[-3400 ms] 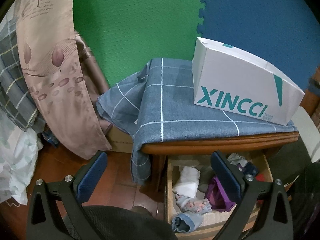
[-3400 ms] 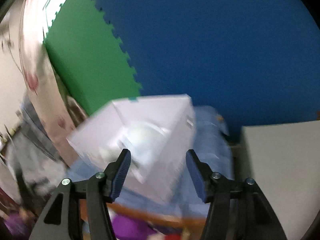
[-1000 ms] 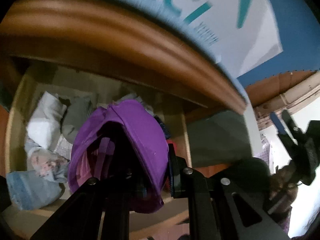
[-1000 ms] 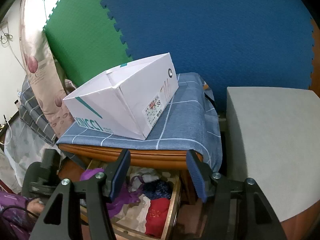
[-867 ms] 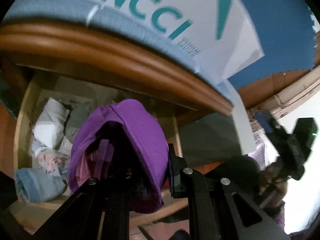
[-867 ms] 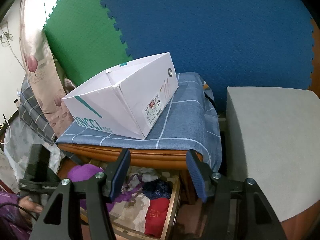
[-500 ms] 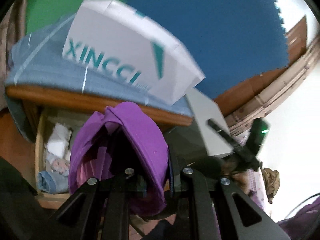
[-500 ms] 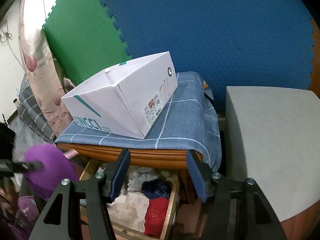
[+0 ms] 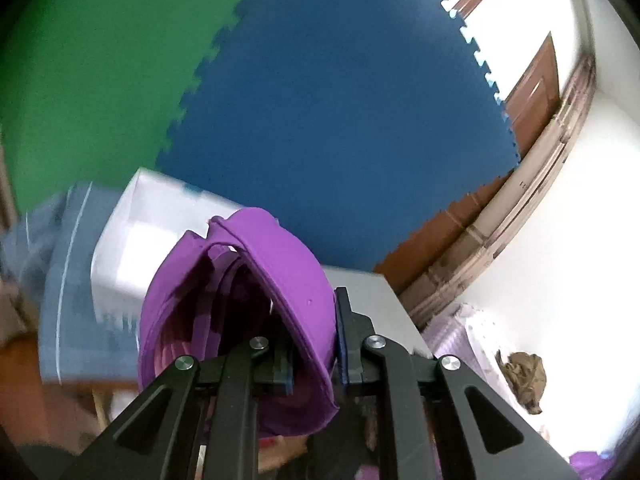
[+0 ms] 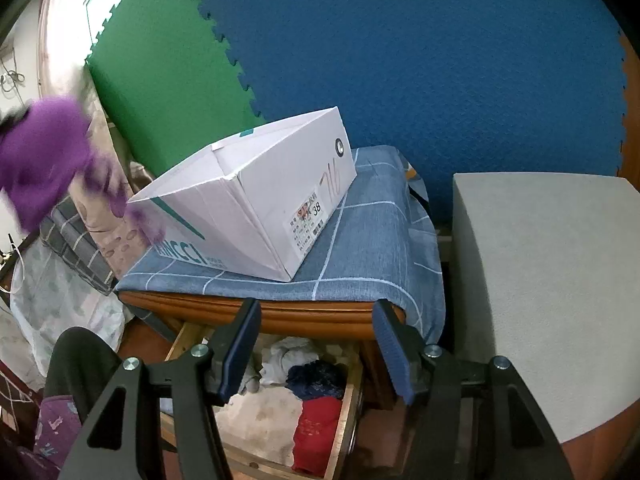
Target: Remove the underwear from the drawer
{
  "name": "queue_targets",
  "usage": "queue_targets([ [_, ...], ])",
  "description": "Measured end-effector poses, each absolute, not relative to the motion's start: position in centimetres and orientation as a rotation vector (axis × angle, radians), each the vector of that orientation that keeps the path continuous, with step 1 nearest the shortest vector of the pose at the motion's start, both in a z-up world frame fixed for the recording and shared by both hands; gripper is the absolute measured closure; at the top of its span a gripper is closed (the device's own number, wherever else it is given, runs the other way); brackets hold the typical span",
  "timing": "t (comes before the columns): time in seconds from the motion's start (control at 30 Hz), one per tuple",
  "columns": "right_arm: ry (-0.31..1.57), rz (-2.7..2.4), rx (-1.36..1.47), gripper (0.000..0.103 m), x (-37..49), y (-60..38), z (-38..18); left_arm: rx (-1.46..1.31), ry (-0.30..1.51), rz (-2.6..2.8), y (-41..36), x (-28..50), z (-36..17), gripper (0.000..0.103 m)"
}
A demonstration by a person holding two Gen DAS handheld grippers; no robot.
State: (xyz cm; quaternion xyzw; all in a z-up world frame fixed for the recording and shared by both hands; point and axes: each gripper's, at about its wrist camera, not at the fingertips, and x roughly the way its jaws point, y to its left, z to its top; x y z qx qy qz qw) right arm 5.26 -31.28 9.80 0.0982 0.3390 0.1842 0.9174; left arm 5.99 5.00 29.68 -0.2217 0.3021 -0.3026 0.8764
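Observation:
My left gripper (image 9: 314,344) is shut on purple underwear (image 9: 256,304), held high in the air above the level of the white box (image 9: 132,236). In the right wrist view the same purple underwear (image 10: 44,160) shows as a blur at the far left, up beside the curtain. My right gripper (image 10: 316,348) stands open with nothing between its fingers, hovering over the open wooden drawer (image 10: 344,424). In the drawer lie a red garment (image 10: 316,428), a dark blue lace one (image 10: 316,376) and white ones (image 10: 284,356).
A white XINCCI shoebox (image 10: 256,200) sits on the blue checked cloth (image 10: 368,248) covering the nightstand. A grey block (image 10: 548,280) stands to the right. Green and blue foam mats (image 10: 400,60) line the wall. A patterned curtain and folded bedding (image 10: 80,240) are at the left.
My left gripper has risen from the drawer with the purple underwear, up past the nightstand top and box. The right gripper has stayed still and open.

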Motion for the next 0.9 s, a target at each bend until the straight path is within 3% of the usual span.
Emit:
queue_targets([
  [0.27,0.689,0.387,0.221,0.044,5.1,-31.6,9.9,-0.399,0.615,-0.563,3.6,15.6,30.7,0.090],
  [0.9,0.696,0.397,0.225,0.044,5.3,-31.5,9.9,-0.280,0.836,-0.397,2.7,28.0,20.0,0.087],
])
